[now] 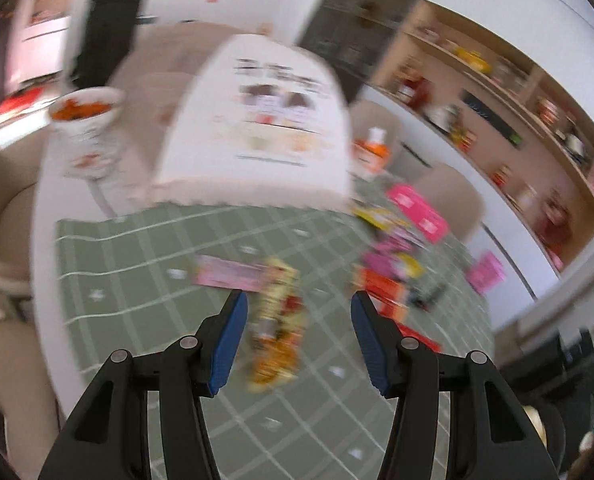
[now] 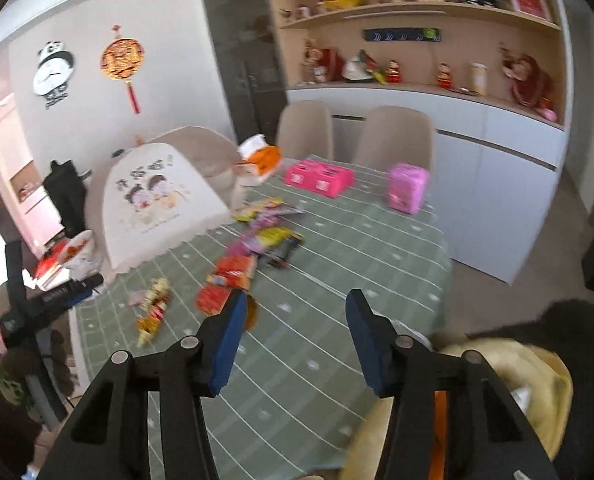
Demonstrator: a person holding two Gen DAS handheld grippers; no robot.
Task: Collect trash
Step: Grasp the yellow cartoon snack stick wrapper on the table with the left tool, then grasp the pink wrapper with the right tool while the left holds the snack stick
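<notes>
the trash is a scatter of crumpled snack wrappers on the green checked tablecloth (image 2: 337, 248). nearest the left gripper (image 1: 299, 304) lies a long yellow-and-red wrapper (image 1: 279, 324), blurred, shiny, printed with orange and red blobs, running lengthwise between the blue pads but down on the cloth, not pinched. touching its far end is a flat pink wrapper (image 1: 229, 274). off to the right, a red-orange packet (image 1: 381, 292), and beyond it a heap of pink and yellow wrappers (image 1: 393, 258).

from the right wrist view the same litter runs in a loose diagonal line up the table: yellow-and-red wrapper (image 2: 155, 310), red packets (image 2: 225, 280), then the pink-yellow heap (image 2: 269, 236). right gripper (image 2: 291, 308) hangs over the cloth, jaws apart, nothing between them. left gripper's jaws stand wide too, gripping nothing.

farther out: a white dome-shaped food cover (image 2: 161, 208) with a cartoon print, a bowl (image 1: 85, 114) of something orange, two pink boxes (image 2: 319, 178) and a pink carton (image 2: 407, 194) near the far edge, beige chairs (image 2: 393, 138) and a shelf of figurines (image 2: 417, 68).
</notes>
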